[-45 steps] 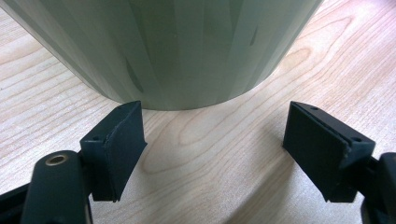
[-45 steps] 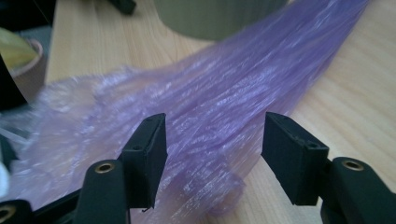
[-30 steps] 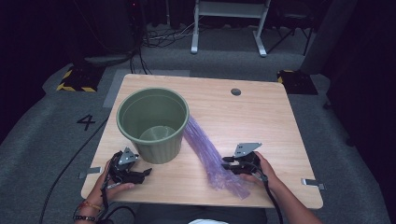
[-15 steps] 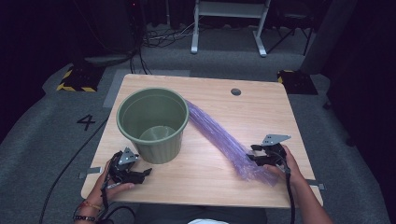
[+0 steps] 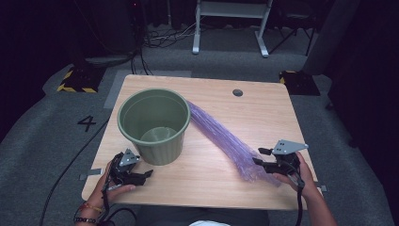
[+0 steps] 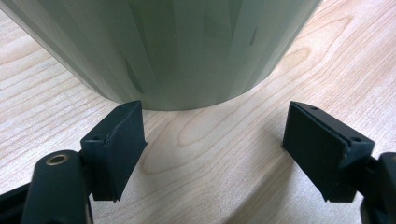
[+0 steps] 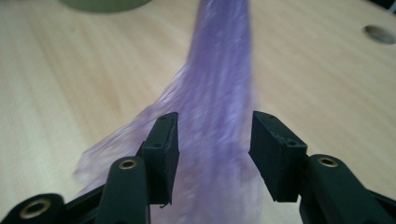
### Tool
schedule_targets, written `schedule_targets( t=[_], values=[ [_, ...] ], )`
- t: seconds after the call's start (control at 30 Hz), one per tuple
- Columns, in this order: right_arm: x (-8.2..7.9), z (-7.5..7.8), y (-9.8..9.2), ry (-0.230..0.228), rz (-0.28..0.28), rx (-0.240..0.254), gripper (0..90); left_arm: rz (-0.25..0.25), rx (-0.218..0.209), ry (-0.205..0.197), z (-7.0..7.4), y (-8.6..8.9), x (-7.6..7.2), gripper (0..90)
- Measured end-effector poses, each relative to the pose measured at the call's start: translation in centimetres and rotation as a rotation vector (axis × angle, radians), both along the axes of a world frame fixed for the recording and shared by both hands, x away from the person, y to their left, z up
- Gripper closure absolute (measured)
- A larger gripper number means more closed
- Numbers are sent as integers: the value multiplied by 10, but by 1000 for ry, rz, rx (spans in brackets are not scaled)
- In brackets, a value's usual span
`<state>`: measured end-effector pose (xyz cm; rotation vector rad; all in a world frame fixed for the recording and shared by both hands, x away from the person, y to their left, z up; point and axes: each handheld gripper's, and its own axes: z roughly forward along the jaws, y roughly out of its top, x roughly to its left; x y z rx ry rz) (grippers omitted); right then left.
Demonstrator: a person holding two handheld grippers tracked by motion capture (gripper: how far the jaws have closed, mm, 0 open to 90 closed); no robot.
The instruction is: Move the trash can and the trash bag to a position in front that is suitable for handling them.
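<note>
A green plastic bin [image 5: 153, 125] stands upright on the wooden table [image 5: 263, 108], left of centre. A long purple plastic bag [image 5: 221, 136] lies stretched from the bin's right side toward the front right. My right gripper [image 5: 260, 157] hovers at the bag's near end. In the right gripper view its jaws [image 7: 215, 144] straddle the bag [image 7: 219, 70] with a gap between the pads; they have just been closing. My left gripper [image 5: 142, 170] rests in front of the bin. In the left gripper view it [image 6: 212, 144] stands wide open before the bin's base [image 6: 163, 46].
A round cable hole [image 5: 237, 92] sits in the table's far right part, also seen as the hole [image 7: 379, 33] in the right gripper view. The table's front edge runs just under both hands. Cables and a white desk frame [image 5: 230, 23] lie on the floor behind.
My right gripper has moved to the right and risen, and the bag's near end has swung right with it, lying straighter. The left gripper and the bin have stayed put.
</note>
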<state>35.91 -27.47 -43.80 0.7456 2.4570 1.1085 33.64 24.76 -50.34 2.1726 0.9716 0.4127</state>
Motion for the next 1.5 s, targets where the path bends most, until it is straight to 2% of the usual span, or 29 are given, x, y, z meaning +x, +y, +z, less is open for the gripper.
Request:
schedule_targets(
  t=[0.1, 0.13, 0.17, 0.2, 0.23, 0.3, 0.37, 0.43, 0.5, 0.6, 0.67, 0.7, 0.73, 0.77, 0.83, 0.87, 0.9, 0.93, 0.97, 1.0, 1.07, 1.1, 1.2, 1.27, 1.3, 1.37, 1.4, 1.47, 1.5],
  values=[
    [-7, -13, 5, 51, 32, -65, 544, -3, 1, 0, 0, 0, 0, 206],
    [-7, -13, 5, 51, 32, -65, 544, -3, 1, 0, 0, 0, 0, 206],
    [-8, -23, 4, 91, 67, -100, 583, -6, 1, 0, 0, 0, 0, 206],
    [-8, -23, 4, 91, 67, -100, 583, -6, 1, 0, 0, 0, 0, 206],
    [-6, -32, -2, 110, 55, -135, 622, -6, -3, 2, 0, 0, 0, 206],
    [0, -38, -10, 142, 44, -135, 660, -11, -6, 1, 0, -1, 1, 206],
    [7, -42, -17, 135, 22, -160, 690, -13, -7, 0, 0, -1, 1, 205],
    [14, -45, -25, 135, -2, -142, 696, -14, -6, 0, 0, -1, 1, 205],
    [21, -46, -35, 112, -47, -146, 690, -15, -2, -2, 0, -1, 2, 205],
    [32, -44, -44, 68, -130, -134, 597, -14, -7, 0, 0, -1, 1, 204],
    [37, -44, -48, 49, -158, -123, 597, -15, -3, -1, 0, -1, 2, 205],
    [44, -41, -54, 22, -244, -141, 504, -14, -6, 0, 0, -1, 1, 205],
    [44, -41, -54, 22, -244, -141, 504, -14, -6, 0, 0, -1, 1, 204],
    [48, -36, -58, 2, -325, -132, 460, -15, -2, -2, 0, -1, 2, 204],
    [47, -30, -61, -18, -356, -95, 436, -14, -7, 1, 0, -1, 1, 205],
    [47, -30, -61, -18, -356, -95, 436, -14, -7, 1, 0, -1, 1, 205],
    [43, -19, -62, -40, -379, -35, 403, -14, -6, 0, 0, -1, 1, 205],
    [42, -15, -61, -50, -385, -20, 400, -14, -6, 0, 0, -1, 1, 205],
    [42, -15, -61, -50, -385, -20, 400, -14, -6, 0, 0, -1, 1, 205],
    [37, -4, -57, -89, -383, 16, 388, -16, -2, -2, 0, -1, 2, 205],
    [35, -1, -55, -98, -374, 17, 386, -16, -1, -1, 0, -1, 2, 204],
    [32, 6, -51, -109, -364, 43, 386, -16, -4, 1, 0, 0, 2, 202],
    [31, 12, -44, -119, -351, 39, 393, -22, -1, -5, 0, 2, 2, 194],
    [30, 12, -41, -114, -348, 44, 398, -22, 5, -5, 0, 4, 4, 164],
    [31, 13, -31, -83, -319, 58, 407, -21, 25, -28, 0, 5, 5, 156],
    [31, 12, -25, -70, -311, 59, 408, -9, 40, -55, 0, 9, 9, 157],
    [34, 11, -11, -51, -299, 49, 400, -24, 29, -26, 0, 13, 15, 147],
    [35, 10, -5, -45, -295, 47, 392, -24, 29, -16, 0, 14, 19, 114],
    [41, 5, 11, -5, -266, 50, 361, -15, 22, -9, 0, 15, 26, 114]
  ],
)
